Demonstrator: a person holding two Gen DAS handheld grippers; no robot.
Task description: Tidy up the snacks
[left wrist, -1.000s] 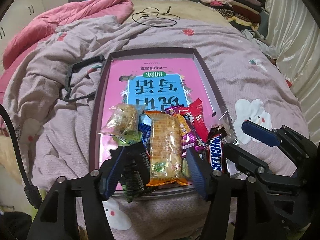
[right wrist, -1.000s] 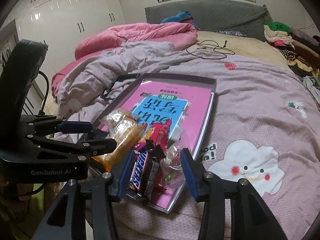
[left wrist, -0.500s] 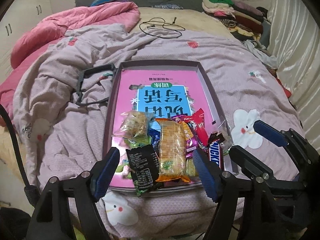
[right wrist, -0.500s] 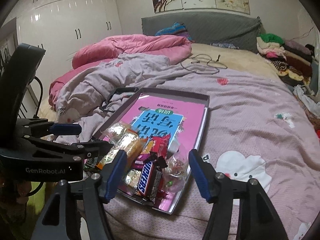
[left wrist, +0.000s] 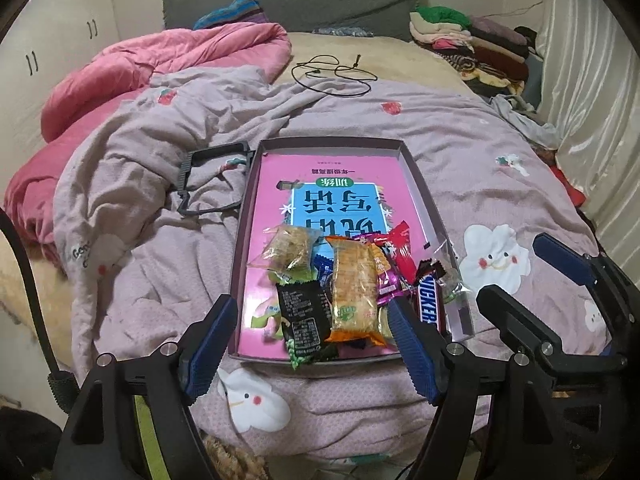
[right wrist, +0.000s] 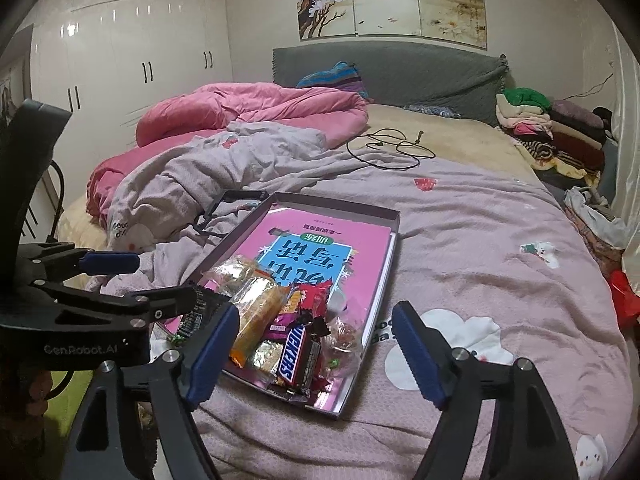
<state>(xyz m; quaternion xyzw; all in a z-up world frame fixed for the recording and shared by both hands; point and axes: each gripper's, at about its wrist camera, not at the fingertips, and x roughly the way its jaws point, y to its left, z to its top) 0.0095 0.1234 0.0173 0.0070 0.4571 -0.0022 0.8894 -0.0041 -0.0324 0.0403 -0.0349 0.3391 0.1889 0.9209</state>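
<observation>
A shallow purple tray lies on the bed with a pink book in it. Snacks are piled at its near end: an orange cracker pack, a black packet, a Snickers bar, a clear brittle bag and a red wrapper. My left gripper hovers above the pile, its jaws opening, touching nothing. My right gripper hangs beside it, jaws also opening, holding nothing.
A black plastic frame lies left of the tray on the rumpled lilac quilt. A black cable sits farther back. A pink duvet is heaped at the back left, folded clothes at the back right. White wardrobes stand left.
Both grippers have drawn back and up from the snack pile, and their jaws have spread wider. The snacks stay in the tray.
</observation>
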